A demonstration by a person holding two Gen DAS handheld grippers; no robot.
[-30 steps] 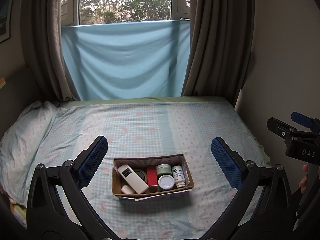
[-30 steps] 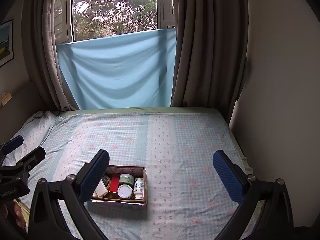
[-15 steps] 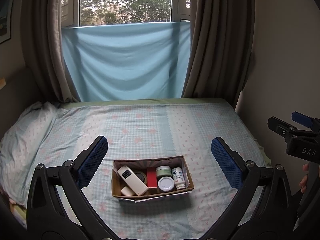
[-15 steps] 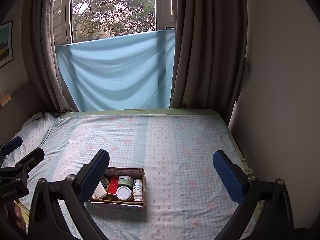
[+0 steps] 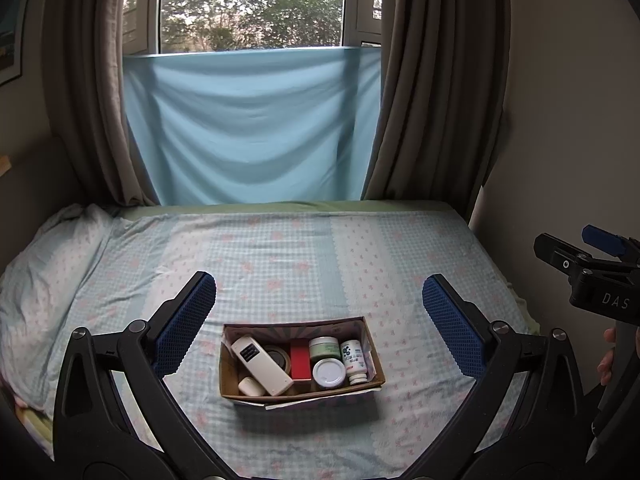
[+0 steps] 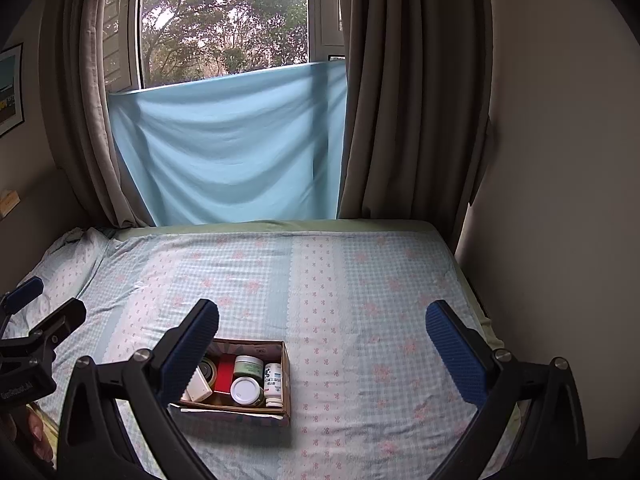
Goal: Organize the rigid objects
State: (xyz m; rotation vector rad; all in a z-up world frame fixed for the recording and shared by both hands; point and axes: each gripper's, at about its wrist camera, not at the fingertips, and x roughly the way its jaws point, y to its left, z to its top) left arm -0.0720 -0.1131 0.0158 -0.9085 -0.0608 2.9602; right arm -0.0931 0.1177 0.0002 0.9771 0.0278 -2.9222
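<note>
An open cardboard box (image 5: 370, 360) sits on the bed near its front edge; it also shows in the right wrist view (image 6: 286, 376). Inside lie a white remote (image 5: 262, 365), a roll of tape (image 5: 279, 357), a red box (image 5: 301, 364), a green jar (image 5: 324, 347), a white-lidded jar (image 5: 329, 373), a white pill bottle (image 5: 353, 361) and a small white cylinder (image 5: 251, 386). My left gripper (image 5: 319, 320) is open and empty, held above and in front of the box. My right gripper (image 6: 322, 344) is open and empty, to the right of the box.
The bed (image 5: 280, 256) has a checked floral sheet, with a pillow (image 5: 44, 256) at the left. A blue cloth (image 5: 252, 124) hangs under the window between grey curtains. A wall (image 6: 560, 200) borders the bed's right side.
Both views have shifted very slightly. The box and its contents have not moved, and both grippers stay open.
</note>
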